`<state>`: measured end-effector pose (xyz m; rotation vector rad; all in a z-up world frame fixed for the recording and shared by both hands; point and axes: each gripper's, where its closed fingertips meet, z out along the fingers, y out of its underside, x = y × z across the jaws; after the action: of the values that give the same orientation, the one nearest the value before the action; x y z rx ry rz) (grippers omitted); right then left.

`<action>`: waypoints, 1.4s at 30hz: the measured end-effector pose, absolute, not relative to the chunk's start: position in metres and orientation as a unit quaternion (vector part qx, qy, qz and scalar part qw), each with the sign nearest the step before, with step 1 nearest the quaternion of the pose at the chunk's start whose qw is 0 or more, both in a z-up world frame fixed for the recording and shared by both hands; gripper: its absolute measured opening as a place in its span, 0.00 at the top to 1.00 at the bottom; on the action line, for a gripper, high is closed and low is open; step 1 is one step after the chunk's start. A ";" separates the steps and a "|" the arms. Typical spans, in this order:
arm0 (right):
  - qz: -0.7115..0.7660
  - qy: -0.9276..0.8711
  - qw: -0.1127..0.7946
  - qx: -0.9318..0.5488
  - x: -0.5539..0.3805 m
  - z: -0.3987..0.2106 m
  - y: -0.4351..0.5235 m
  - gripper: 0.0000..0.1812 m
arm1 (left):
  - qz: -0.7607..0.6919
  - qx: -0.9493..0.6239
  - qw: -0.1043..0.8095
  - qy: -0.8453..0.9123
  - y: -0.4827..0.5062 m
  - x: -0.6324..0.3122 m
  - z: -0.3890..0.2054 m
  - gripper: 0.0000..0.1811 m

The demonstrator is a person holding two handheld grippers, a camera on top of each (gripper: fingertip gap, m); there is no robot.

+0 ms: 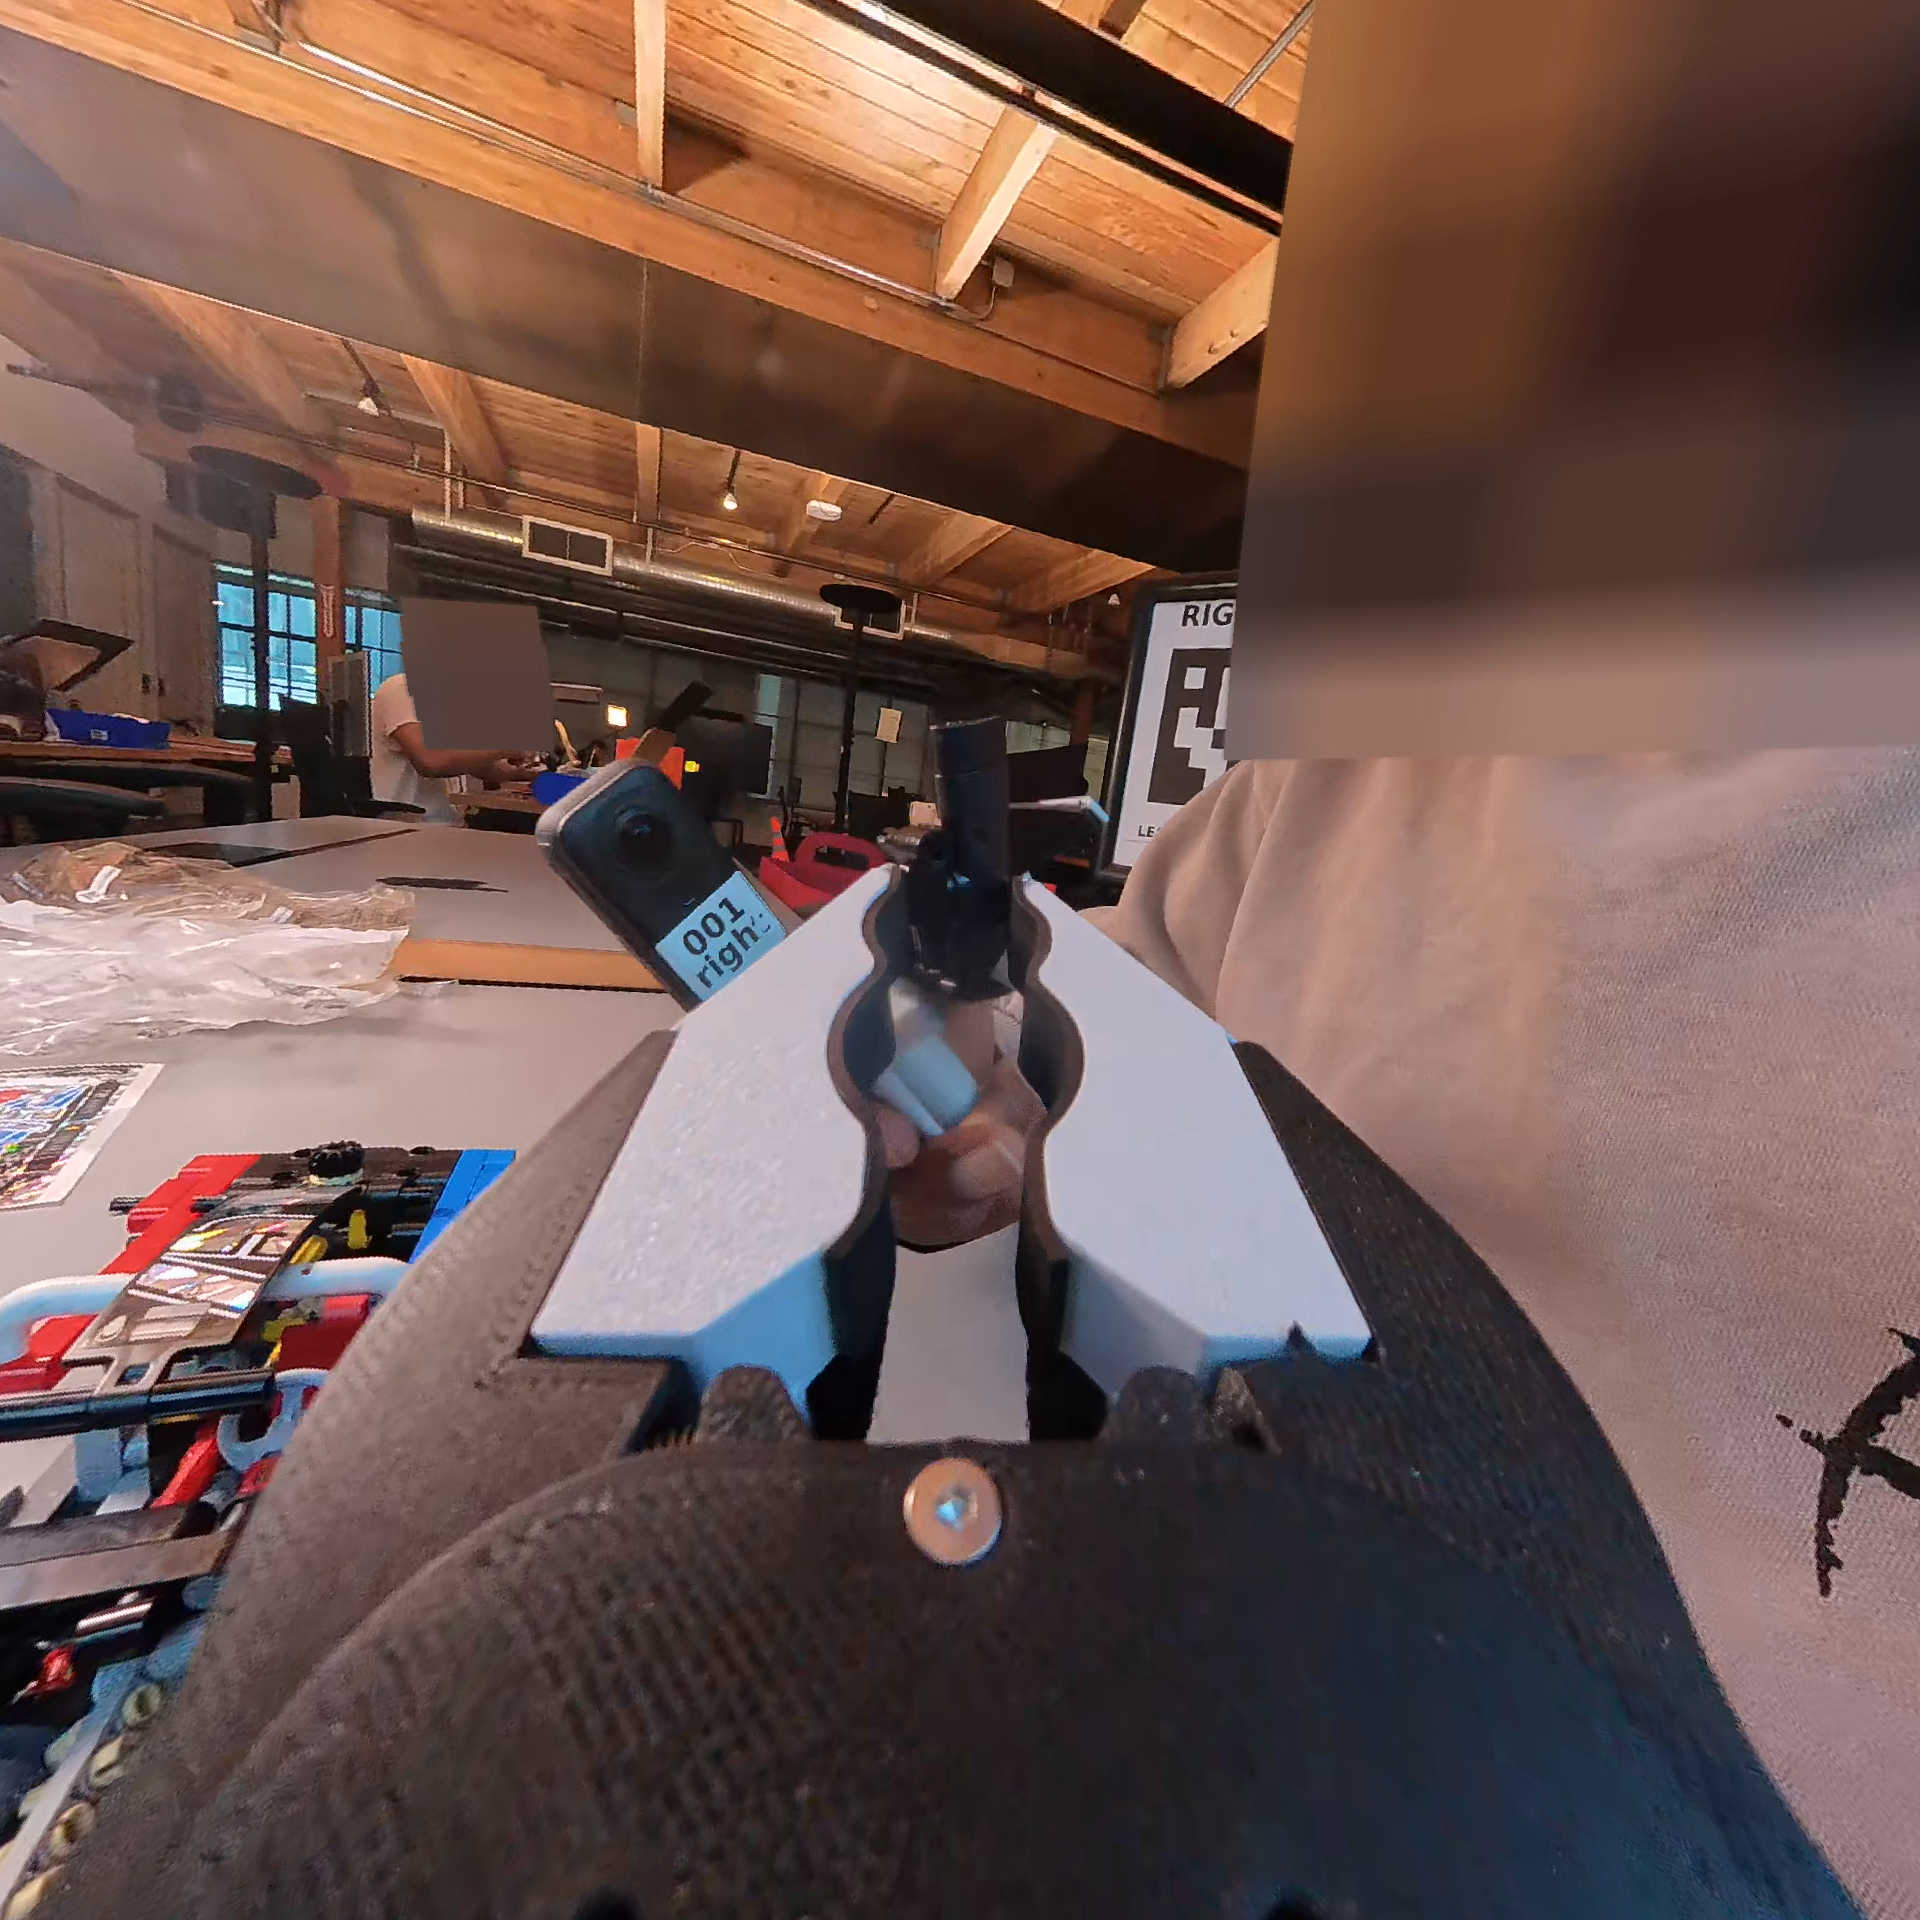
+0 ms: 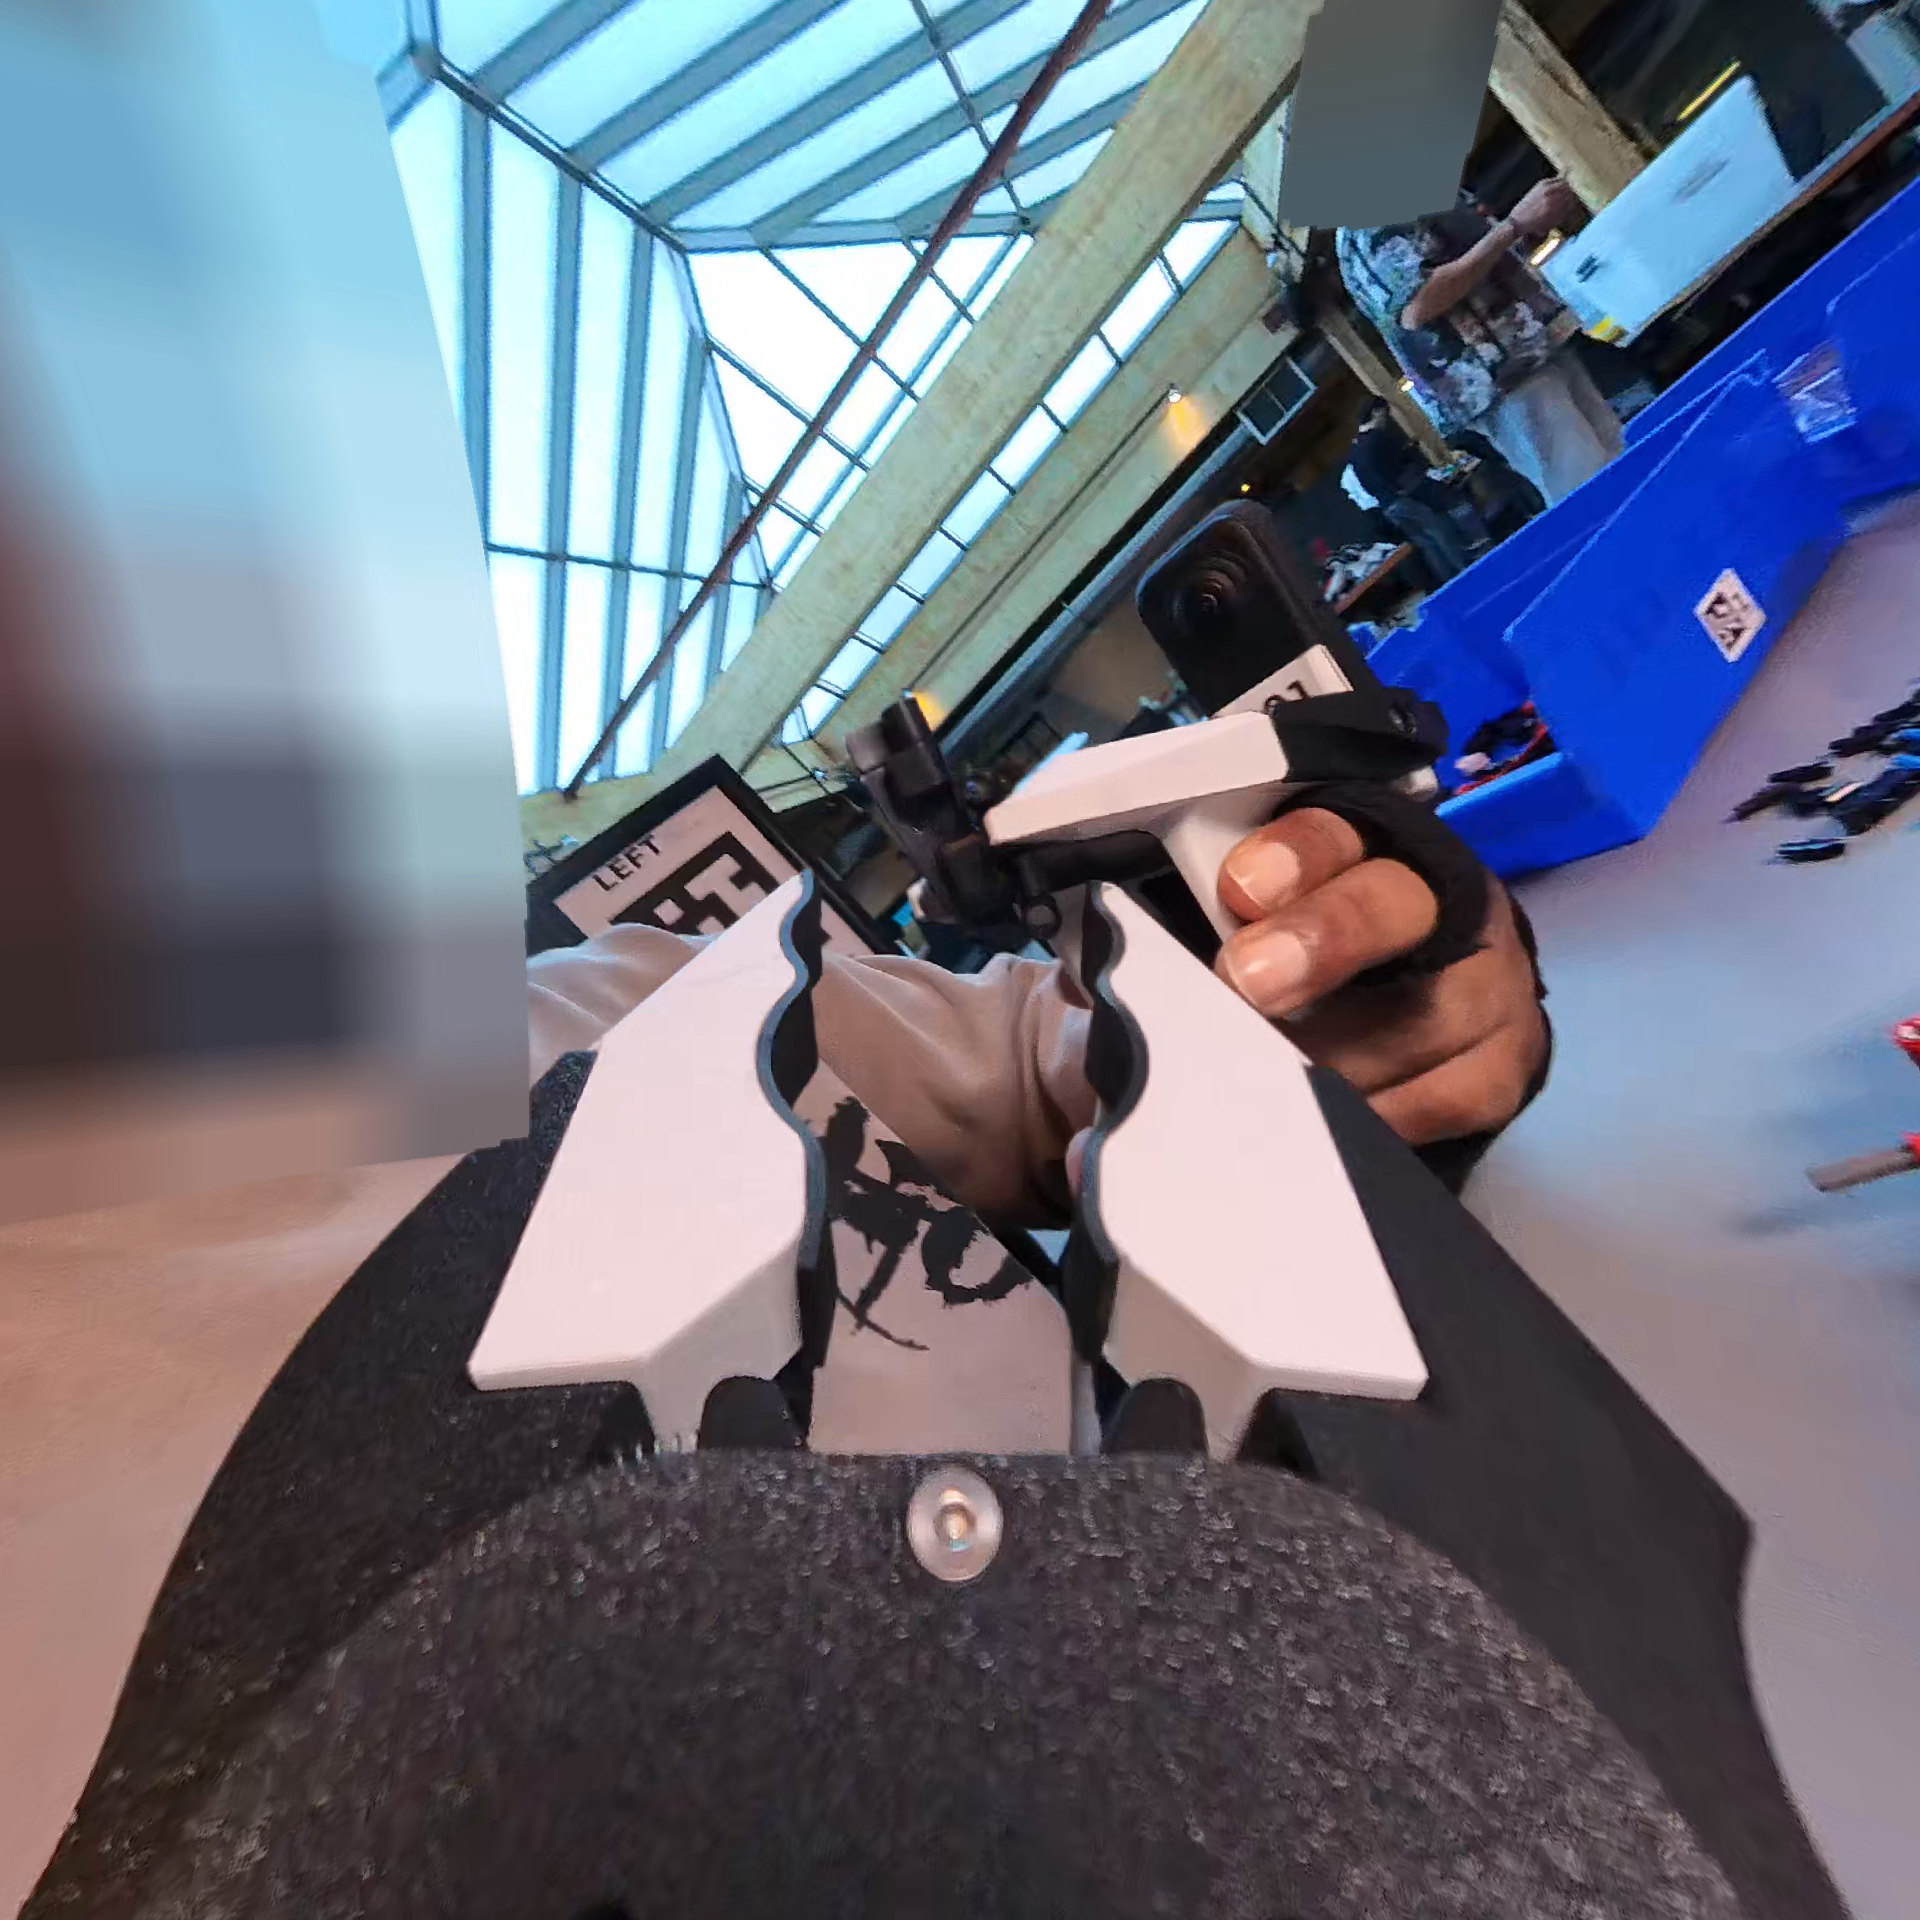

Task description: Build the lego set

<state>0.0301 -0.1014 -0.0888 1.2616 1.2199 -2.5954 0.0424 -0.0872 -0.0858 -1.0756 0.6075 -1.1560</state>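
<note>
Both hand-held grippers are being held up off the table, facing each other in front of the person's chest, so this looks like a mid-air handoff or fitting step rather than work on the model itself.

Going left to right in the left wrist view: crumpled clear plastic bags (image 1: 177, 956) are lying on the grey table (image 1: 499, 1049), with a printed sheet (image 1: 57, 1127) near the edge. Below that the half-built lego model (image 1: 208, 1288), red, blue, black and white, is sitting on the table, well apart from the fingertips. Then the left hand-held gripper (image 1: 956, 914) is pinching a small black lego piece (image 1: 961, 831) that's sticking up past its tips. Behind it the other rig's camera is poking up, and the person's beige shirt is filling the right side.

In the right wrist view, the right hand-held gripper (image 2: 951, 914) is spread apart with nothing between its fingers, and its tips are sitting just beside that same black piece (image 2: 925, 810). Further right, blue bins (image 2: 1662, 644) and loose dark parts (image 2: 1829, 779) are sitting on the table.

My guess: the next move is closing the right one on the piece, or steadying it, then bringing it down to the model. What's getting in the way is that the tips are crowding each other, and the piece is small and easy to twist or drop.
</note>
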 end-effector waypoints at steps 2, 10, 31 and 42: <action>-0.835 0.377 0.015 0.400 0.032 -0.085 -0.099 0.75 | -0.505 -0.476 0.667 0.271 -0.087 0.041 -0.085 0.91; -0.820 0.396 -0.028 0.413 0.045 -0.092 -0.083 0.80 | -0.457 -0.500 0.672 0.298 -0.084 0.047 -0.094 0.91; -0.650 0.518 -0.149 0.536 0.037 -0.145 -0.060 0.90 | -0.264 -0.626 0.646 0.348 -0.056 0.057 -0.139 0.86; -0.600 0.559 -0.163 0.548 0.046 -0.150 -0.049 0.85 | -0.134 -0.657 0.635 0.385 -0.045 0.054 -0.156 0.89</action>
<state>0.0458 -0.0493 -0.1495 1.9270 1.9656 -2.1113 0.0539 -0.0448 -0.1557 -1.5015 0.8789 -0.3059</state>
